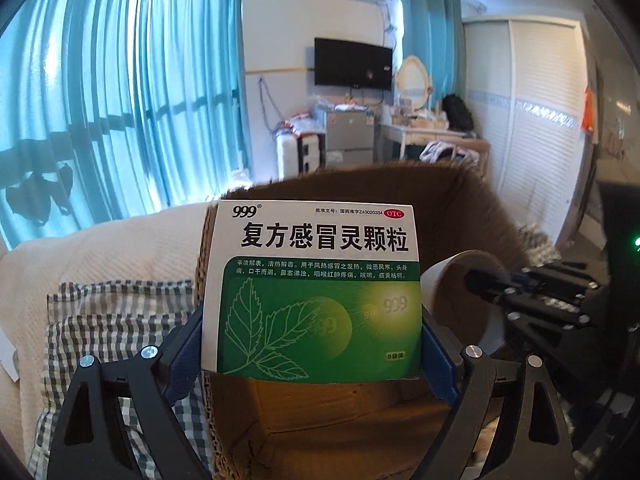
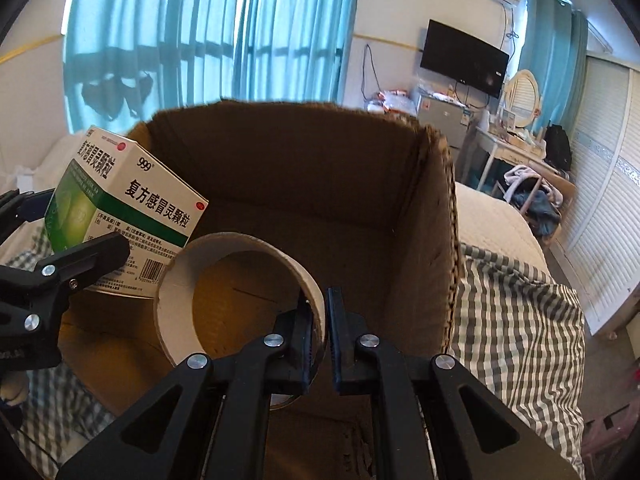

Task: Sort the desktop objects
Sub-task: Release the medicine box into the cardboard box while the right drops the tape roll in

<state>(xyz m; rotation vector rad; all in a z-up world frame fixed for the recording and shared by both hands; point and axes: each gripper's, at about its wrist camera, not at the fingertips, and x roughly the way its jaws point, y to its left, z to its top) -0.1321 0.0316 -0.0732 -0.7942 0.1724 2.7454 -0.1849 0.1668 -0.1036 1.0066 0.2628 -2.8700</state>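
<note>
A white and green medicine box (image 1: 316,292) stands upright between the blue pads of my left gripper (image 1: 316,354), which is shut on its two sides. It hangs over the open cardboard box (image 1: 472,208). In the right wrist view the same medicine box (image 2: 124,208) shows at the left, inside the cardboard box (image 2: 428,216). My right gripper (image 2: 320,312) is shut on the wall of a tape roll (image 2: 240,292), a wide cardboard ring, held over the carton's inside. The tape roll (image 1: 460,300) and the right gripper also appear at the right of the left wrist view.
The carton rests on a bed with a grey checked cover (image 2: 516,304) and a cream blanket (image 1: 120,252). Blue curtains (image 1: 120,80) hang behind. A television (image 1: 352,62), a dresser and a white wardrobe (image 1: 540,120) stand far off.
</note>
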